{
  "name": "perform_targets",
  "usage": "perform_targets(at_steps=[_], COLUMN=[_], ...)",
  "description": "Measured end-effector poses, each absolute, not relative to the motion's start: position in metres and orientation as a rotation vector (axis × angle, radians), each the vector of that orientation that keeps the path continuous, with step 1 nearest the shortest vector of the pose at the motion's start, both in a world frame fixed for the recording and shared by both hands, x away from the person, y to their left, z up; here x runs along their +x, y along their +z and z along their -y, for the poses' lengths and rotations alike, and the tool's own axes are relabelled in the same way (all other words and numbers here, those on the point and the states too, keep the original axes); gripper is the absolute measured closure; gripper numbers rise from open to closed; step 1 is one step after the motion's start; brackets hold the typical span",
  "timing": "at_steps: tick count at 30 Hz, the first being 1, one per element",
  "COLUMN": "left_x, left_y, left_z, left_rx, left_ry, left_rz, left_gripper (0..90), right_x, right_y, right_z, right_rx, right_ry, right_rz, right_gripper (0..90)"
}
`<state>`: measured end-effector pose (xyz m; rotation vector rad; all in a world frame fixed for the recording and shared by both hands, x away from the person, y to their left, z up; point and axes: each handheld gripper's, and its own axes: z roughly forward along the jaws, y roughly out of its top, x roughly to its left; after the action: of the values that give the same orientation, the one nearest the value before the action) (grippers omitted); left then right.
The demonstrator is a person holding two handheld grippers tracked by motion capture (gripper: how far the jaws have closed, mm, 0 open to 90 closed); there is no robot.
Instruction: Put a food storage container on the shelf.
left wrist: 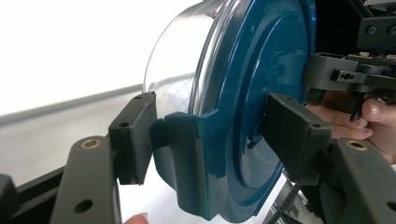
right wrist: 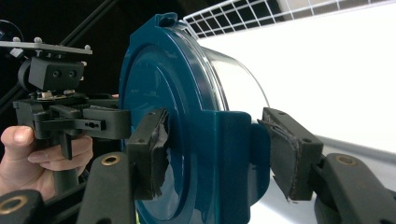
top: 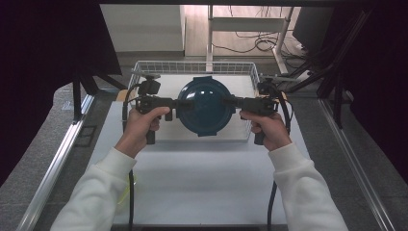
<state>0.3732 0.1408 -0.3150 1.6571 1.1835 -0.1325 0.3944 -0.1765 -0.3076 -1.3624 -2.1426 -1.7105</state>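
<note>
Container (top: 206, 107) w/ blue lid (left wrist: 261, 93) sits between both grippers, held over wire basket (top: 192, 67). Left gripper (left wrist: 210, 135) jaws clamp lid's side latch, one pad on clear bowl side, other on lid face. Right gripper (right wrist: 212, 154) does same at opposite latch. Prob. two-sided grip so it stays level & can't swing

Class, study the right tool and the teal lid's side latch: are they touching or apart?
Touching. In the right gripper view, the right tool straddles the lid's latch; the left pad presses flat against the teal lid, and no gap shows there.
</note>
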Motion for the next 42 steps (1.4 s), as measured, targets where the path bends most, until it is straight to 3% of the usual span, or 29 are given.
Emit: perform_targets(at_steps=[28,42], left_x=[0.43,0.457], left_y=[-0.286,-0.302], left_z=[-0.154,-0.162], left_rx=[1.659,1.658], left_ry=[-0.098,-0.141], left_rz=[-1.186,-1.237], left_gripper=[35.8,35.7], right_x=[0.454,0.484], right_y=[-0.281,-0.297], right_z=[0.164,0.154], right_rx=[-1.354,-1.403], right_ry=[-1.702,-1.631], right_rz=[2.123,2.077], right_gripper=[42.6,42.1])
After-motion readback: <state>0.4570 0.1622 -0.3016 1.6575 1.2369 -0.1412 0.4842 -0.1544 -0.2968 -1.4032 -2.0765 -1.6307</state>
